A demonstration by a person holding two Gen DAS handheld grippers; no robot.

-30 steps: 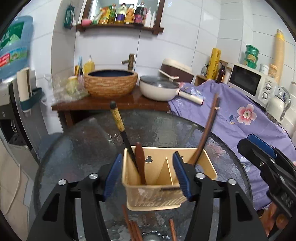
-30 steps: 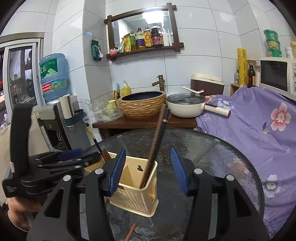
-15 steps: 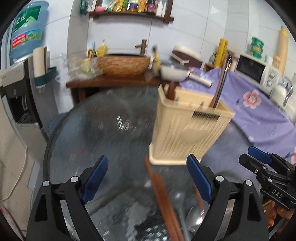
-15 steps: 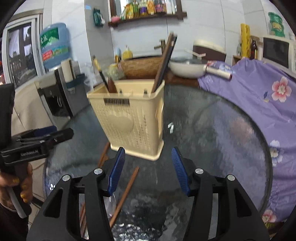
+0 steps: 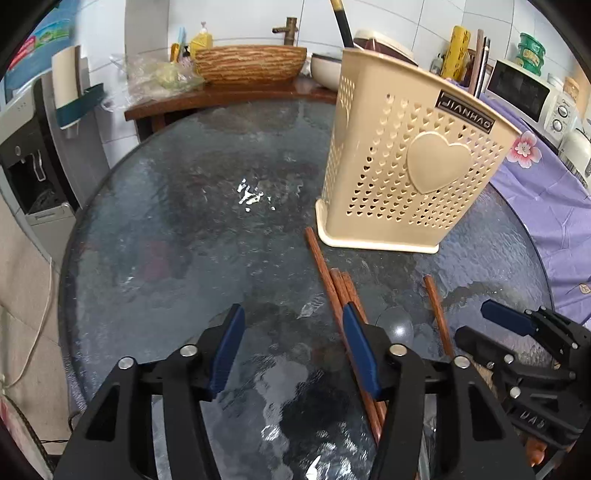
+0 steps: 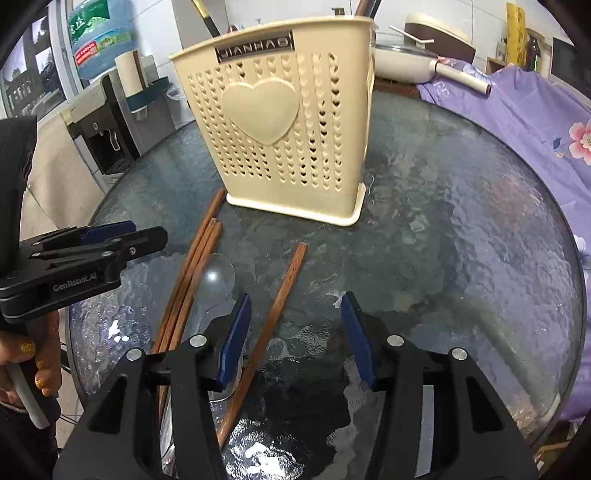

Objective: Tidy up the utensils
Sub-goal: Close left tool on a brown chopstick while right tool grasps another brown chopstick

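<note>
A home kitchen, plainly: white tiled walls, a microwave (image 5: pixel 524 94) at the right, a lidded cream pan (image 6: pixel 400 61) on the wooden counter (image 5: pixel 229 98), a woven-sided basin (image 5: pixel 251 66) under a brass tap (image 5: pixel 288 31), and a water dispenser (image 6: pixel 107 125) with its blue bottle.

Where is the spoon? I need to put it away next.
In the right wrist view, the spoon lies on the glass table, between the three bundled chopsticks and the single chopstick.
</note>
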